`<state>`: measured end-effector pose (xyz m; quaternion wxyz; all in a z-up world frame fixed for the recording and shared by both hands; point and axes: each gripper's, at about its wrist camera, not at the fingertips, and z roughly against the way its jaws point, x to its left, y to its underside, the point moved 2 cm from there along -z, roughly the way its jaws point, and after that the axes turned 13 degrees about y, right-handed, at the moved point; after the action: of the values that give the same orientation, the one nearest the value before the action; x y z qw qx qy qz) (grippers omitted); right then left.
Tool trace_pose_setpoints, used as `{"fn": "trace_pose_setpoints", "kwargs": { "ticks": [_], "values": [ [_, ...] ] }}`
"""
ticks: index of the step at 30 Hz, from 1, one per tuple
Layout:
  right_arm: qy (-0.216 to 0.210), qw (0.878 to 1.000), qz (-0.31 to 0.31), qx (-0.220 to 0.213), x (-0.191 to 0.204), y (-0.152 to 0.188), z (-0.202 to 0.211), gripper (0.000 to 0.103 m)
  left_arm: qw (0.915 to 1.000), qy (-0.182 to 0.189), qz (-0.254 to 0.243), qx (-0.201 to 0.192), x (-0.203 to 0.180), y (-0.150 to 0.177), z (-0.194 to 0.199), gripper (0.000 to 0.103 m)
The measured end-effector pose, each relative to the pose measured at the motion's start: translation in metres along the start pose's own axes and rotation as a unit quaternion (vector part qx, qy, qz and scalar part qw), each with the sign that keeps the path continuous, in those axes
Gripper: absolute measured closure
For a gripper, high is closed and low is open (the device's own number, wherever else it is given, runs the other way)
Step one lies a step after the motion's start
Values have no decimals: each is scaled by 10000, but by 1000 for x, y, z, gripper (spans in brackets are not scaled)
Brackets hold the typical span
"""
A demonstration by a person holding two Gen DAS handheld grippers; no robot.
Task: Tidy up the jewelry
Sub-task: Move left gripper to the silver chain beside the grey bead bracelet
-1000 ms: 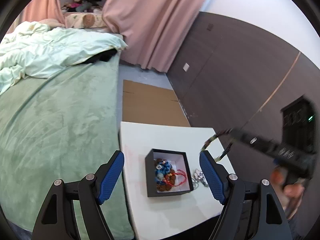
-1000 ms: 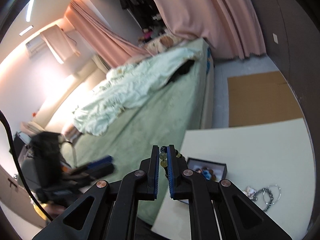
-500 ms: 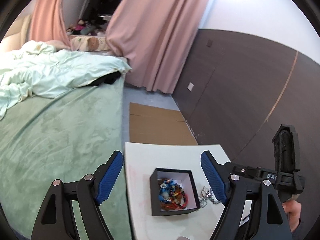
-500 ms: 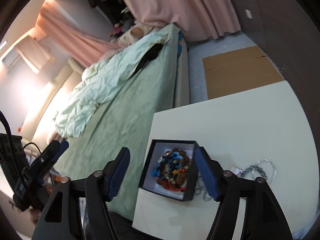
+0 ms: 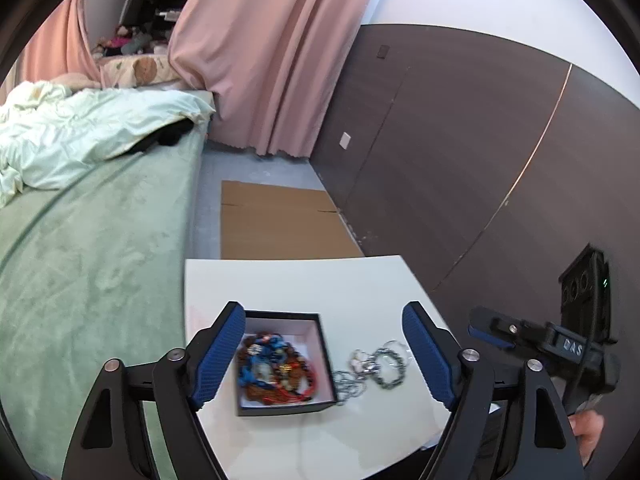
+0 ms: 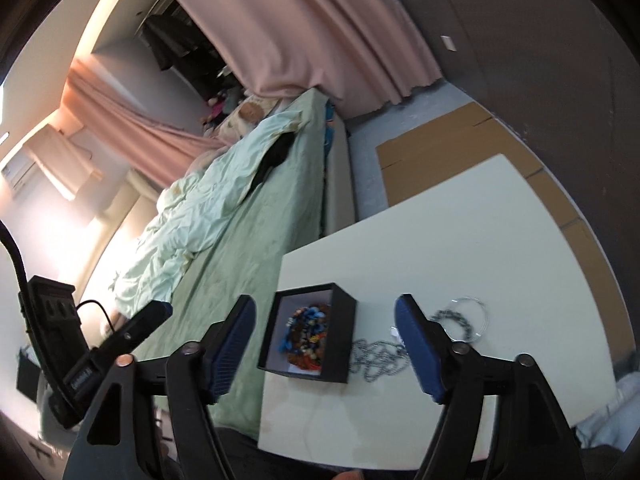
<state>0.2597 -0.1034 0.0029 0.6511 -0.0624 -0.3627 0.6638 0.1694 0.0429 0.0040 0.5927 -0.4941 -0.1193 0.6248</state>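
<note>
A black jewelry box [image 5: 325, 360] with a white lining sits on the white table [image 5: 304, 280] and holds a heap of blue, brown and red bead bracelets [image 5: 276, 368]. Silver chains and rings [image 5: 376, 364] lie loose on the table just right of the box. My left gripper [image 5: 324, 354] is open and empty, hovering above the box. My right gripper [image 6: 326, 346] is open and empty, above the box [image 6: 344, 320] and the chains [image 6: 440, 336]. The right gripper body shows at the right of the left wrist view [image 5: 552, 344].
A bed with a green cover [image 5: 80, 260] and a pale duvet runs along the table's left side. Flat cardboard [image 5: 280, 220] lies on the floor beyond the table. A dark wall [image 5: 460, 160] stands to the right, pink curtains [image 5: 256, 40] behind.
My right gripper was shut on a bead bracelet; it has opened and the bracelet now lies in the box. Both grippers have shifted over the table.
</note>
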Motion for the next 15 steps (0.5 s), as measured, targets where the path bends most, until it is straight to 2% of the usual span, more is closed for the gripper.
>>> {"fn": "trace_pose_setpoints", "kwargs": {
  "ticks": [1, 3, 11, 15],
  "values": [
    [-22, 10000, -49, -33, -5, 0, 4, 5, 10000, 32, 19, -5, -3, 0, 0, 5],
    [78, 9999, -101, 2, -12, 0, 7, 5, 9999, 99, 13, -11, -10, -1, -1, 0],
    [119, 9992, -381, 46, -45, 4, 14, 5, 9989, 75, -291, 372, -39, 5, -22, 0],
    [339, 9981, -494, 168, -64, 8, 10, 5, 9975, 189, -312, 601, -48, 9, -37, 0]
  ]
}}
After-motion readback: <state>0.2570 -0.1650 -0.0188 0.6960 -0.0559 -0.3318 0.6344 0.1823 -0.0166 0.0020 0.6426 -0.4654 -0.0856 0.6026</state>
